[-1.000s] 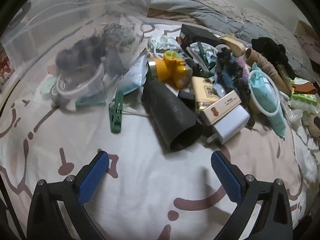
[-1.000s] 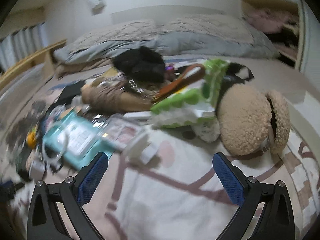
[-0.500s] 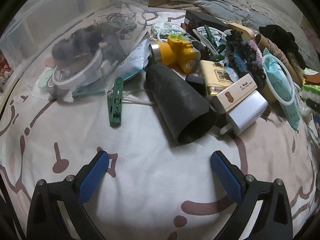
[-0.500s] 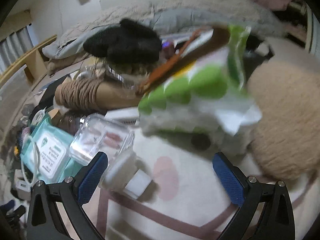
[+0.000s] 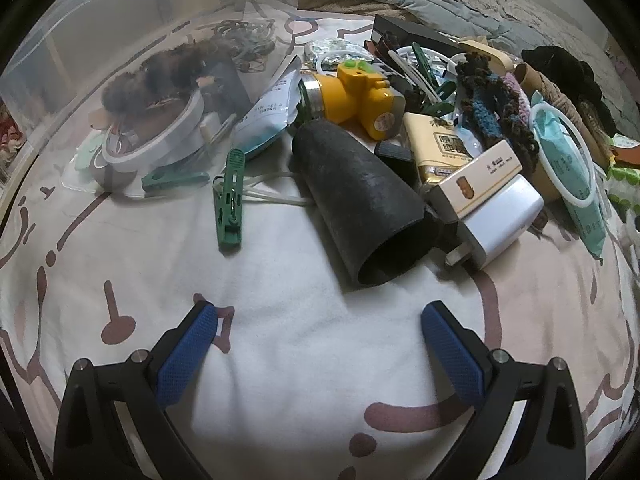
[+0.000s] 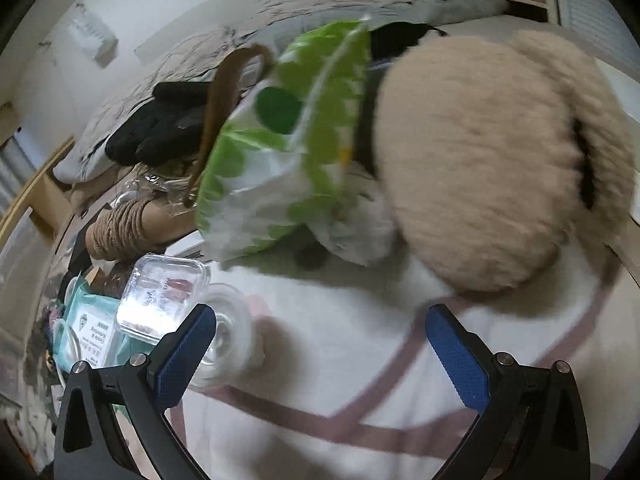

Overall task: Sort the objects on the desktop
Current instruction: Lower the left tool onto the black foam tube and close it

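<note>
A heap of small objects lies on a white patterned bed sheet (image 5: 280, 320). In the left wrist view my left gripper (image 5: 320, 316) is open and empty, just short of a black tube (image 5: 356, 204) lying on its side. Around the tube are a green clothes peg (image 5: 230, 200), a white charger (image 5: 500, 220), a yellow headlamp (image 5: 360, 96) and a beige box (image 5: 476, 178). In the right wrist view my right gripper (image 6: 320, 320) is open and empty, close to a green-and-white packet (image 6: 288, 152) and fluffy beige earmuffs (image 6: 488, 160). A clear round item (image 6: 228, 340) touches its left finger.
A clear plastic bin (image 5: 132, 60) at the left holds a tape roll (image 5: 152, 136) and dark fluffy items. In the right wrist view there are a clear small box (image 6: 164, 296), a teal wipes pack (image 6: 92, 328), a twine spool (image 6: 120, 232), black gloves (image 6: 164, 128) and pillows (image 6: 320, 8) behind.
My left gripper has moved closer to the black tube. My right gripper has pushed forward and tilted toward the green packet and earmuffs, which now loom large. Both stay open.
</note>
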{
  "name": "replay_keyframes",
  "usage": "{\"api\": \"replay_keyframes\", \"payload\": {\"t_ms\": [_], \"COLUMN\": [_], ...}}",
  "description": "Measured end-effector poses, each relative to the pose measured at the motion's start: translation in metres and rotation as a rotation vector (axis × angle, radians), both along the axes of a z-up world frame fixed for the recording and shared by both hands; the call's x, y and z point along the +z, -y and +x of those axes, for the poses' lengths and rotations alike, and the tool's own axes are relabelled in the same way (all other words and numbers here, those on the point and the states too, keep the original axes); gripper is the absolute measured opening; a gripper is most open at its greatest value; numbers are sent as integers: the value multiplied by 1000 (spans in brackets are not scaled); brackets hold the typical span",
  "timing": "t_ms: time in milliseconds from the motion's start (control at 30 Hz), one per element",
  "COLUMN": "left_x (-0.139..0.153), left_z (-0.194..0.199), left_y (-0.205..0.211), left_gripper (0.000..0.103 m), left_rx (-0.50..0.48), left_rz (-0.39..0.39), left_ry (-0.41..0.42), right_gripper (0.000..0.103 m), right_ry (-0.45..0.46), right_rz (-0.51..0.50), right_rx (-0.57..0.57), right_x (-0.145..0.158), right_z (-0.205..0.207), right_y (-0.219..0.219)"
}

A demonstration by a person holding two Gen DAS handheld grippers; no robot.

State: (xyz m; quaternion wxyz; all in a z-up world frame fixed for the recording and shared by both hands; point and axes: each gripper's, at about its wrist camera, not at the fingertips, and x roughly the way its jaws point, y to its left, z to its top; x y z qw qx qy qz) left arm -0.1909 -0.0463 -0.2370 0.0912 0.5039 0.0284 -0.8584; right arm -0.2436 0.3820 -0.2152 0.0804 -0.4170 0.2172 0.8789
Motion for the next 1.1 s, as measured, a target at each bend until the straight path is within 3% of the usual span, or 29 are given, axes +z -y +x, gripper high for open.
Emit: {"api": "replay_keyframes", "payload": {"t_ms": [233, 433, 533, 667, 833, 967, 1100], "left_x": [-1, 6, 9, 12, 17, 17, 21], "left_z": [0, 2, 1, 0, -7, -11, -11], "left_y": [2, 15, 20, 19, 15, 16, 18], "left_gripper": [103, 103, 102, 101, 79, 64, 37], "left_rx": [2, 23, 46, 51, 26, 23, 2], "left_rz": [12, 105, 151, 147, 92, 85, 124], "left_ry": [-2, -39, -64, -76, -102, -116, -136], "right_gripper": [103, 103, 103, 103, 103, 103, 103], "right_ry": [77, -53, -57, -43, 27, 20, 23], "right_rz": [115, 77, 66, 57, 66, 23, -19], "right_rx": [34, -2, -61, -82, -56, -10, -10], "right_x": [7, 29, 29, 24, 13, 13, 10], "right_z": [24, 31, 25, 8, -5, 4, 18], "right_y": [13, -1, -12, -16, -6, -1, -2]}}
